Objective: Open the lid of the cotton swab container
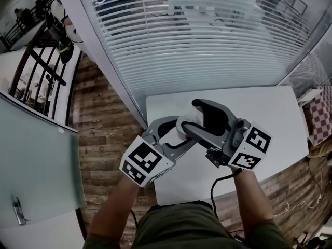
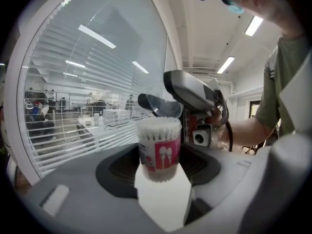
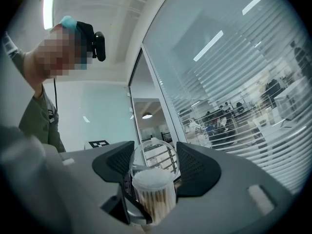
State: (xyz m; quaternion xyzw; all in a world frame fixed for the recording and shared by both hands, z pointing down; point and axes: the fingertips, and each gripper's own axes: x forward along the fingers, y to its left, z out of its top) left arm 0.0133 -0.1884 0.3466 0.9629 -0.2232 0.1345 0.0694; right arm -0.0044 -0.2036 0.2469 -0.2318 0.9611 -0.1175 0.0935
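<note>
In the left gripper view, the cotton swab container (image 2: 159, 150), a clear tub with a pink and white label, stands upright, packed with white swab tips. My left gripper (image 2: 161, 172) is shut on its lower body. The container's clear round lid (image 2: 164, 106) is tipped up off the rim, between the right gripper's jaws. In the right gripper view, the lid (image 3: 156, 159) stands on edge between the dark pads of my right gripper (image 3: 155, 168), which is shut on it. The open container (image 3: 154, 195) is just below. In the head view, both grippers meet over the table, left gripper (image 1: 179, 133), right gripper (image 1: 203, 114).
A white table (image 1: 270, 118) lies below the grippers, its left edge by a wooden floor (image 1: 98, 134). Window blinds (image 1: 207, 35) run along the table's far side. A glass door (image 1: 36, 160) stands at the left. A black cable (image 1: 213, 191) hangs from the right gripper.
</note>
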